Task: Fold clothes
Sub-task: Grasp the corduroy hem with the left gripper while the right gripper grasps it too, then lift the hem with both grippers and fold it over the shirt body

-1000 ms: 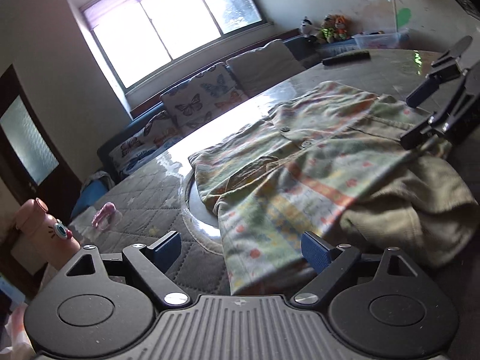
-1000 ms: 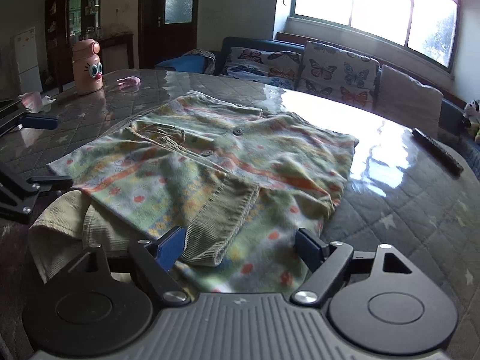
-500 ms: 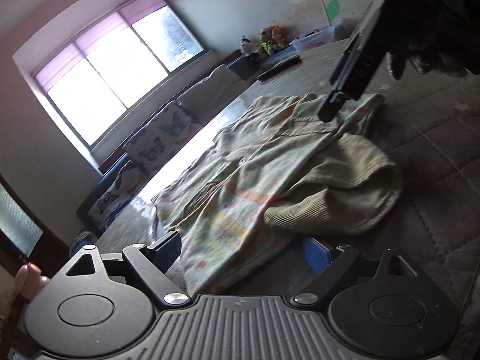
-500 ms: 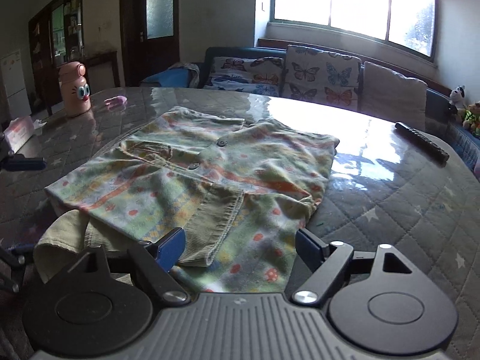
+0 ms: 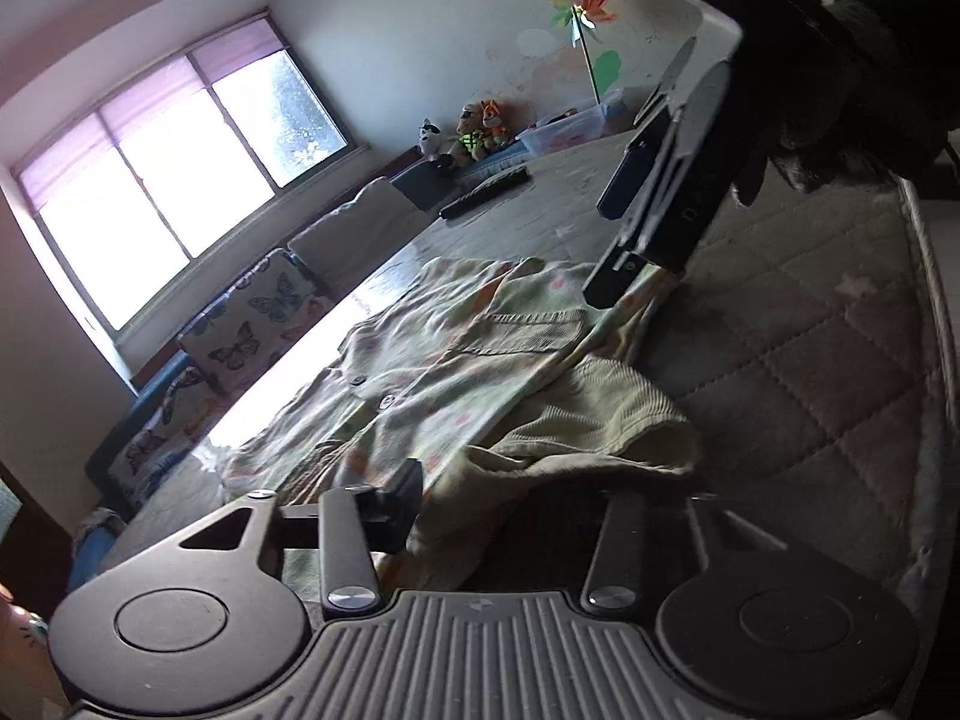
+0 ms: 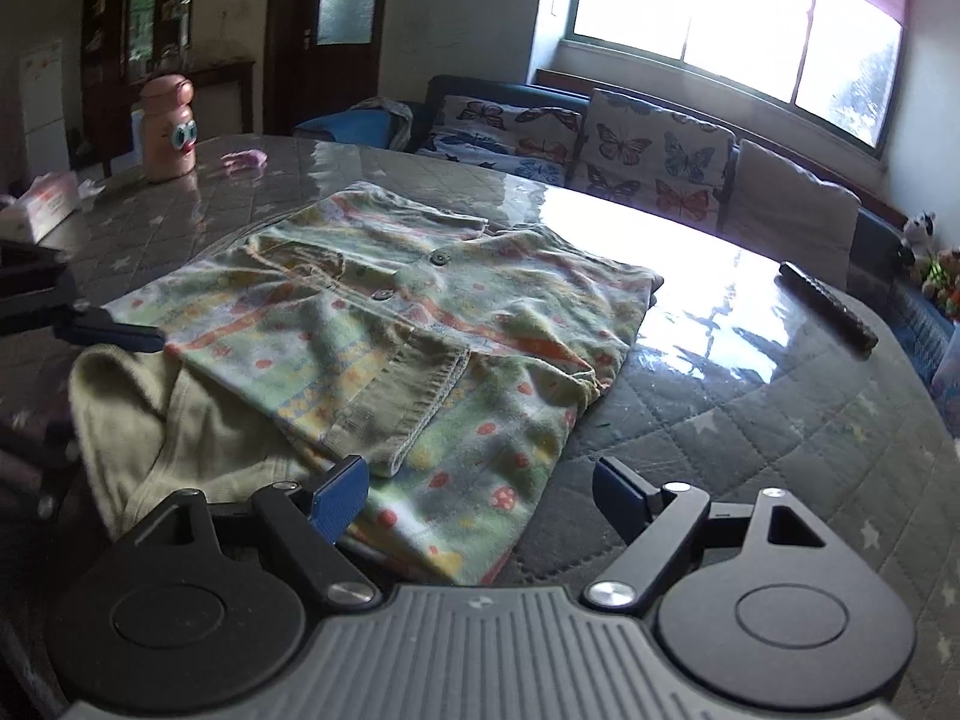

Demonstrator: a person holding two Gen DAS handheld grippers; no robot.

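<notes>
On the counter (image 6: 750, 420), the patterned shirt (image 6: 420, 312) is my landmark: it lies spread and buttoned near the middle, with a plain olive garment (image 6: 156, 414) tucked partly under its left corner as my right camera shows it.

Far left of the shirt I see one pink bottle (image 6: 168, 129) and one tissue pack (image 6: 45, 204). At the shirt's left corner works my left hand-held gripper (image 5: 480, 498): its jaws are closing, with olive cloth and the shirt's edge bunched between them, though one finger is buried under the fabric and I cannot tell that the pads press yet. I judge this the pick-up for a fold. To do it well I would let the close finish before lifting, make sure I take only the layer I mean to fold and not both garments together, then carry the corner low and straight across the shirt so the edge lands square.

At the shirt's near hem hovers my right hand-held gripper (image 6: 480, 486), jaws wide apart, straddling the hem and gripping nothing. It could pin the hem while the left one lifts.

Right of the shirt lies one dark remote (image 6: 828, 306).

Count: two garments, two buttons showing on the shirt, two hand-held grippers, one remote.
</notes>
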